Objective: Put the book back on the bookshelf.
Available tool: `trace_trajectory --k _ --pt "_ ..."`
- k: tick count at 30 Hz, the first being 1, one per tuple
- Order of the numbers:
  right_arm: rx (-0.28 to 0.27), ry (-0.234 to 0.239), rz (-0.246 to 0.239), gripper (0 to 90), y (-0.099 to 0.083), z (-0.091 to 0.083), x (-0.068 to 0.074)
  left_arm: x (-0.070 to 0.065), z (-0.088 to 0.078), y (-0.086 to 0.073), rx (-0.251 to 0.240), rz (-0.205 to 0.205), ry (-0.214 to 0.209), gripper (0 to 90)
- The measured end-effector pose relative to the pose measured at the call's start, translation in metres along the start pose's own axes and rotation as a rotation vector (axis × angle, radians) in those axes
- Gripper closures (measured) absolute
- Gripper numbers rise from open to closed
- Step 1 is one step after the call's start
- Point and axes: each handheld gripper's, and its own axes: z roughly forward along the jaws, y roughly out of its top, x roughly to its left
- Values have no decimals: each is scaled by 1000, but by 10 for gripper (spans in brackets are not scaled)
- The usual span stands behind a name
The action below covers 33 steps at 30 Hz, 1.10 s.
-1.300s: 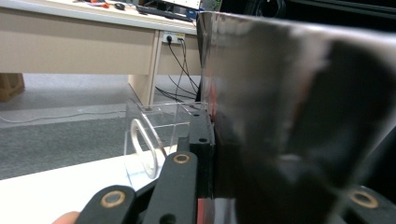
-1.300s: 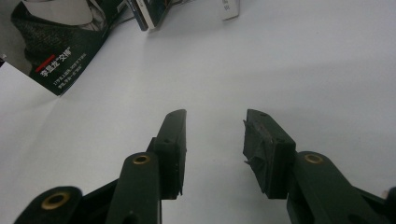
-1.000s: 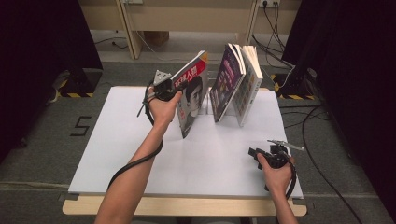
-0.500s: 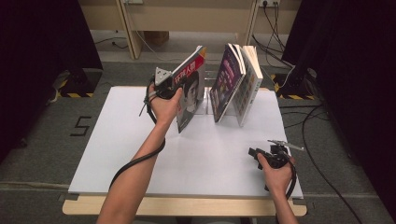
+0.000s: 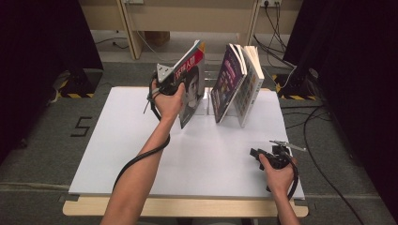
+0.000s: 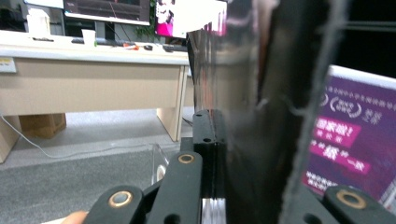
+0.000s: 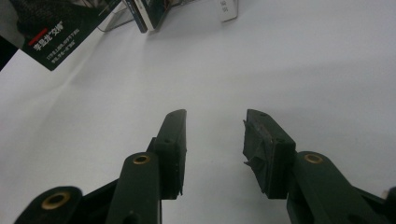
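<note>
My left gripper [image 5: 177, 82] is shut on a magazine [image 5: 191, 79] with a red-and-black cover, held upright and tilted, its lower corner just above the white table [image 5: 141, 140]. In the left gripper view my left gripper [image 6: 219, 135] clamps the magazine's dark glossy edge [image 6: 252, 116], which hides the far jaw. Right of it stand leaning books [image 5: 237, 82], the nearest with a purple cover [image 6: 355, 140]. My right gripper [image 5: 256, 153] rests near the table's front right, open with nothing between its fingers. The right gripper [image 7: 212, 130] points across the bare tabletop toward the magazine's corner [image 7: 51, 32].
A clear bookend [image 6: 159, 163] stands behind the magazine by the books [image 7: 149, 11]. Wooden desks [image 6: 93, 79] lie beyond the table's far edge, with cables [image 5: 319, 136] on the floor to the right. Dark curtains flank both sides.
The left hand has raised the magazine slightly off the table and tipped it a little. The right hand and its gripper have stayed still.
</note>
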Motion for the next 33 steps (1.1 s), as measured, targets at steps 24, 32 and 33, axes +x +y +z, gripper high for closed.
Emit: trace_trajectory --k 24,32,33 --pt "-3 5 1 595 0 -1 -1 -2 -5 -9 10 72 32 812" --pt "9 14 34 595 -1 0 3 5 -7 4 70 -18 -1 756" --pt "9 14 34 595 -1 0 3 5 -7 4 70 -18 -1 751"
